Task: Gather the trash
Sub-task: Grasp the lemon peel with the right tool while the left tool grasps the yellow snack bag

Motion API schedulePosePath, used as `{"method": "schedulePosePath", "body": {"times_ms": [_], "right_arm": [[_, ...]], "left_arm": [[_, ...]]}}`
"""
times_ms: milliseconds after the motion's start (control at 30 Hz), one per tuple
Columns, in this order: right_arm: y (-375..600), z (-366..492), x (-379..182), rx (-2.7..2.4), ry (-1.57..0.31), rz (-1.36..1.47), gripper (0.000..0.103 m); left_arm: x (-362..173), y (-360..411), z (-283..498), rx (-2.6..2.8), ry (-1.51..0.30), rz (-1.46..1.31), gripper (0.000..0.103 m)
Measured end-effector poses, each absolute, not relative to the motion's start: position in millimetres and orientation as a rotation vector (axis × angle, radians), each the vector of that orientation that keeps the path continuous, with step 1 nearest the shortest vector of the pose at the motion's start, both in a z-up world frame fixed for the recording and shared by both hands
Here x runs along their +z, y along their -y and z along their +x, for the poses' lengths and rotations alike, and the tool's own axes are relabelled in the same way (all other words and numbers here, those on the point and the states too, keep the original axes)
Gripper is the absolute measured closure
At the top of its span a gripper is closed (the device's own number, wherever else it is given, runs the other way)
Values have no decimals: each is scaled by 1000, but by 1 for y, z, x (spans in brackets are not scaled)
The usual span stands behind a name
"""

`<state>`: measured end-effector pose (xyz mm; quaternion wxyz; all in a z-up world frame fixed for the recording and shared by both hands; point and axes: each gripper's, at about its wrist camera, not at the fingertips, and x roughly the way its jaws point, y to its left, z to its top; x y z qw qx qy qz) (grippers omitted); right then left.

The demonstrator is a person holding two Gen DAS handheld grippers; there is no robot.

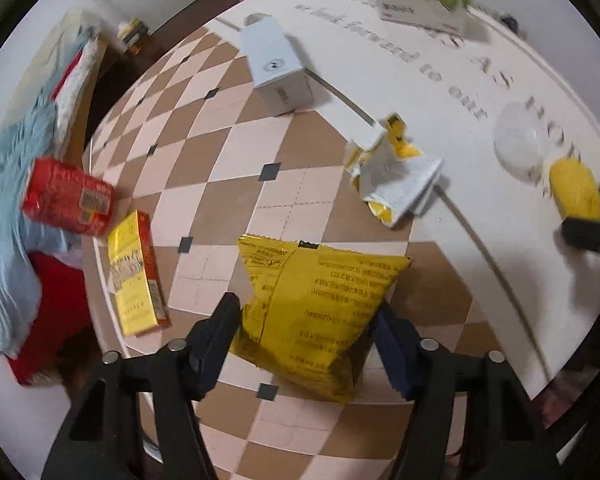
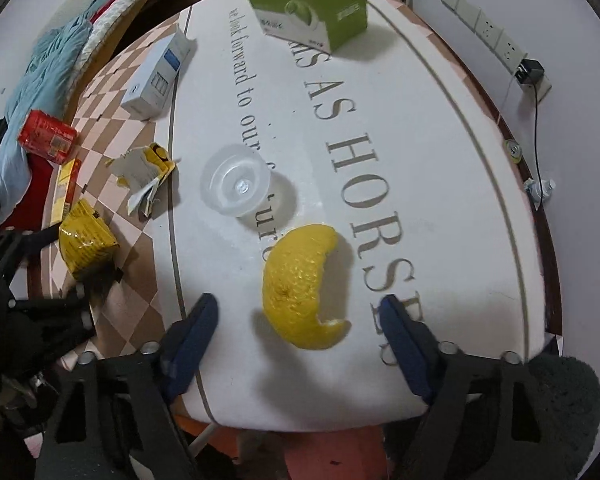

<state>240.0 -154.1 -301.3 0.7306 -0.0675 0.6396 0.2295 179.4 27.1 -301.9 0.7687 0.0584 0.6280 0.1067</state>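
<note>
Left wrist view: my left gripper (image 1: 306, 320) has its two blue-padded jaws on either side of a crinkled yellow foil snack bag (image 1: 320, 312) lying on the checkered brown and pink part of the table (image 1: 236, 148). The jaws look close against the bag's edges, but I cannot tell whether they have clamped it.

Right wrist view: my right gripper (image 2: 296, 328) is spread wide, and a curved piece of yellow citrus peel (image 2: 300, 284) lies between its fingers on the white lettered part of the table, untouched by either pad.

Nothing looks collected so far, as I judge it. All the litter is scattered on the tabletop: a torn white and yellow paper wrapper (image 1: 392, 176), a slim yellow and orange carton (image 1: 138, 276) lying flat, a red foil packet (image 1: 68, 200) at the table's edge, a white and blue cardboard box (image 2: 158, 76) and a green and white cardboard box (image 2: 312, 8). No bin or trash bag appears in either view, so I cannot say where the pieces will go.

One open container is visible: a small clear plastic cup (image 2: 236, 186) standing just beyond the peel, and it looks empty. Both cardboard boxes look closed, so their contents are hidden.
</note>
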Motion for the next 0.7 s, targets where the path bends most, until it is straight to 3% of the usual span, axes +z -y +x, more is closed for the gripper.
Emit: {"method": "schedulePosePath", "body": {"times_ms": [67,100,167,367,467,533,567,700], "right_arm": [[148,240,-305,502,-1388,-177,41],[145,238,-304,500,-1365,-197,56],[139,236,-303,508,-1337,-233,72],[137,229,-300,652,-1414,-96,75],[134,226,-301,660,-1424,-117,72],[133,227,-304,614,-1420,-156,50],[132,227,-304,590,-1412,-169,34],[132,222,-298,546,-1360,-203,32]], "left_arm": [[-300,-36,176,269,-1372,14,51],[-298,-41,173,294,-1373,-45,51],[-297,-53,160,363,-1399,-209,51],[-290,-64,120,458,-1338,-495,51],[-294,-58,124,482,-1334,-430,47],[-296,-54,129,500,-1324,-383,47],[-297,-52,132,507,-1320,-369,47],[-303,-52,153,532,-1326,-306,47]]}}
